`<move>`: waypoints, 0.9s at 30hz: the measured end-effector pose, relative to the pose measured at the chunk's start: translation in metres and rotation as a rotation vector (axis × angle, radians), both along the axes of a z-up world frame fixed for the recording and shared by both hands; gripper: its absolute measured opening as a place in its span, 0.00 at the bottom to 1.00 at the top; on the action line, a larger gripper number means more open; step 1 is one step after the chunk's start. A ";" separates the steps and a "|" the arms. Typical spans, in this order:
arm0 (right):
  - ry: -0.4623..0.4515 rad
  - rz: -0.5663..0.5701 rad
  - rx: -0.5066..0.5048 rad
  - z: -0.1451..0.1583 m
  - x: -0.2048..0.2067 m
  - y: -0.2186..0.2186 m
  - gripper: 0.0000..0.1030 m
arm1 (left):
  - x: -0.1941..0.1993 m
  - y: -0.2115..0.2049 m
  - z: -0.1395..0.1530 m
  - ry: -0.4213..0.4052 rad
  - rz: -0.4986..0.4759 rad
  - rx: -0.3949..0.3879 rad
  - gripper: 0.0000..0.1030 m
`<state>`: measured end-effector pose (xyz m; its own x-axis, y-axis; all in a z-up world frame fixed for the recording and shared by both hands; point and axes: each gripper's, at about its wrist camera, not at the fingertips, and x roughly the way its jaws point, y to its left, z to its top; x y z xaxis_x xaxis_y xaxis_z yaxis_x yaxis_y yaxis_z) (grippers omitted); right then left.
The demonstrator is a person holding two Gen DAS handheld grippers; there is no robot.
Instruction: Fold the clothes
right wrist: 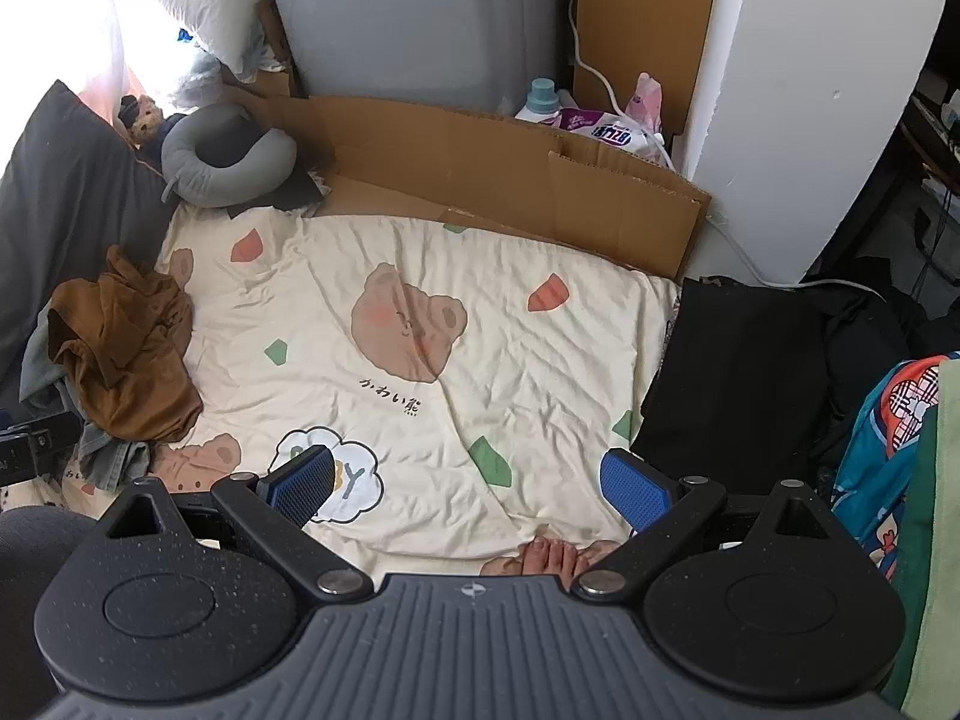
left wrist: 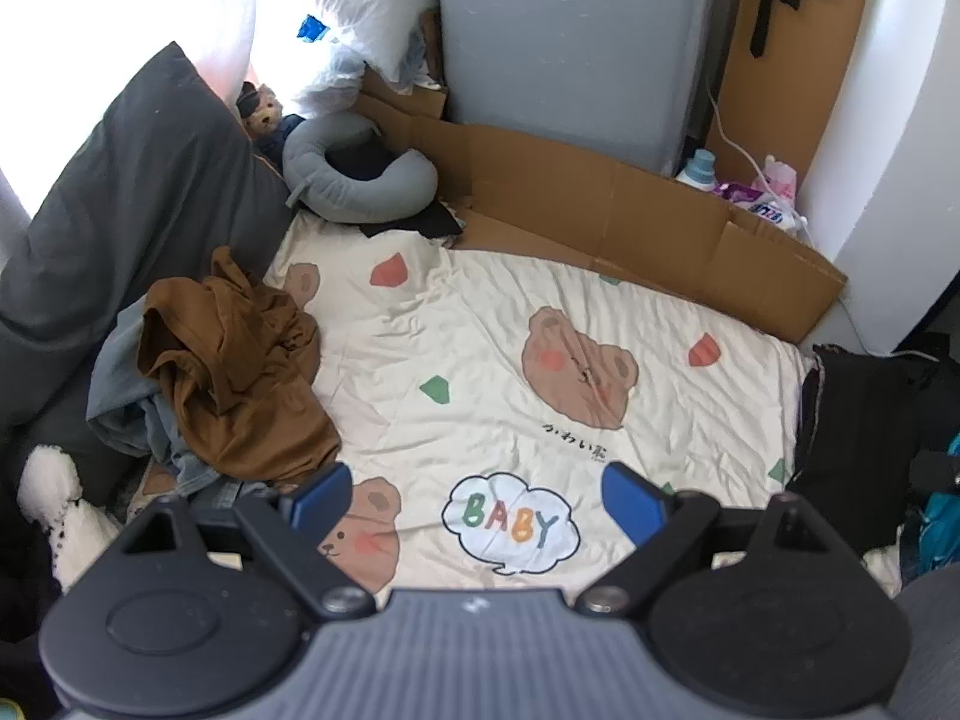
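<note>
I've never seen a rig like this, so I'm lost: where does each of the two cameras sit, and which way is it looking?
Left wrist: on the left gripper, looking forward and down over the bear-print blanket; its open blue fingers show.
Right wrist: on the right gripper, same direction, further right; open fingers and the person's toes show.
Both share the blanket, the brown garment, the grey neck pillow and the cardboard.

Crumpled brown garment (left wrist: 240, 372): we see plain rust-brown.
Grey-blue cloth beneath it (left wrist: 120, 384): muted grey-blue.
Cream cotton bedsheet (left wrist: 480, 324): brown bears, red and green patches, multicoloured "BABY" cloud.
Curved grey neck pillow (left wrist: 354, 180): plain grey.
Folded black fabric (right wrist: 738, 378): solid black.
Gripper pads (right wrist: 633, 489): blue.
</note>
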<state>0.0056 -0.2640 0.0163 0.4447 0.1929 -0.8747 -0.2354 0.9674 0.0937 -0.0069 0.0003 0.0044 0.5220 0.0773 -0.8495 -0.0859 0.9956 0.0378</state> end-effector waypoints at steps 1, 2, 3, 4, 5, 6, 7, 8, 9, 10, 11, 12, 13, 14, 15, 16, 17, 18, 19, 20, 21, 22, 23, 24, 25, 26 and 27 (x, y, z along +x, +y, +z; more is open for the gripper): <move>-0.001 -0.001 0.001 0.000 0.000 0.000 0.96 | 0.001 -0.001 0.000 0.002 -0.001 -0.001 0.89; -0.001 0.000 0.000 0.000 0.000 0.000 0.96 | 0.002 0.000 -0.001 0.003 -0.002 -0.002 0.89; -0.001 0.002 -0.001 0.000 0.000 0.000 0.96 | 0.002 0.001 -0.001 0.005 -0.002 -0.002 0.89; 0.001 0.005 -0.003 0.000 0.001 0.000 0.96 | 0.002 0.001 -0.002 0.006 -0.002 -0.002 0.89; 0.001 0.009 -0.005 -0.001 0.001 0.001 0.96 | 0.003 0.001 -0.002 0.009 -0.002 0.001 0.89; 0.002 0.010 -0.005 -0.001 0.001 0.001 0.96 | 0.003 0.001 -0.002 0.010 -0.003 0.003 0.89; 0.002 0.011 -0.005 0.000 0.001 0.001 0.96 | 0.003 0.001 -0.002 0.009 -0.002 0.005 0.89; 0.003 0.011 -0.004 0.000 0.001 0.001 0.96 | 0.002 0.001 -0.002 0.009 -0.001 0.006 0.89; 0.003 0.012 -0.004 0.000 0.002 0.001 0.96 | 0.002 0.001 -0.002 0.008 -0.001 0.007 0.89; 0.003 0.013 -0.003 0.000 0.002 0.001 0.96 | 0.001 0.001 -0.002 0.007 0.001 0.007 0.89; 0.004 0.014 -0.003 0.000 0.002 0.001 0.96 | 0.001 0.001 -0.002 0.005 0.003 0.007 0.89; 0.003 0.013 -0.002 0.000 0.001 0.003 0.96 | 0.000 0.001 -0.002 0.004 0.005 0.007 0.89; 0.003 0.012 0.000 0.000 0.001 0.003 0.96 | 0.000 0.001 -0.002 0.005 0.005 0.007 0.89; 0.002 0.012 0.003 0.000 0.001 0.002 0.96 | 0.000 0.001 -0.002 0.005 0.005 0.007 0.89; 0.002 0.011 0.004 0.000 0.001 0.001 0.96 | 0.000 0.001 -0.002 0.005 0.005 0.006 0.89; 0.001 0.011 0.005 0.000 0.001 0.001 0.96 | 0.000 0.001 -0.002 0.005 0.006 0.004 0.89; 0.001 0.011 0.005 0.000 0.000 0.001 0.96 | 0.000 0.002 -0.002 0.005 0.008 0.001 0.89; 0.001 0.010 0.006 0.000 0.000 0.001 0.96 | 0.000 0.002 -0.002 0.005 0.009 0.000 0.89; 0.000 0.010 0.005 0.000 0.000 0.001 0.96 | 0.000 0.002 -0.002 0.005 0.009 0.000 0.89; 0.000 0.010 0.005 0.000 0.000 0.001 0.96 | 0.000 0.003 -0.002 0.005 0.012 0.001 0.89; 0.000 0.011 0.006 -0.001 0.000 0.001 0.96 | 0.000 0.003 -0.002 0.005 0.014 0.001 0.89; 0.000 0.012 0.006 -0.001 0.000 0.000 0.96 | 0.000 0.003 -0.002 0.006 0.015 -0.001 0.89; 0.000 0.013 0.005 -0.001 0.000 0.000 0.96 | 0.001 0.002 -0.002 0.006 0.016 -0.002 0.89; 0.000 0.014 0.004 -0.001 0.000 0.000 0.96 | 0.001 0.002 -0.001 0.006 0.018 -0.004 0.89; 0.000 0.014 0.003 -0.001 0.000 0.000 0.96 | 0.001 0.002 -0.001 0.006 0.021 -0.008 0.89; 0.000 0.015 0.002 -0.001 0.000 0.000 0.96 | 0.001 0.004 -0.001 0.006 0.022 -0.015 0.89; 0.002 0.016 0.002 -0.001 0.000 0.000 0.96 | 0.001 0.004 -0.001 0.005 0.022 -0.019 0.89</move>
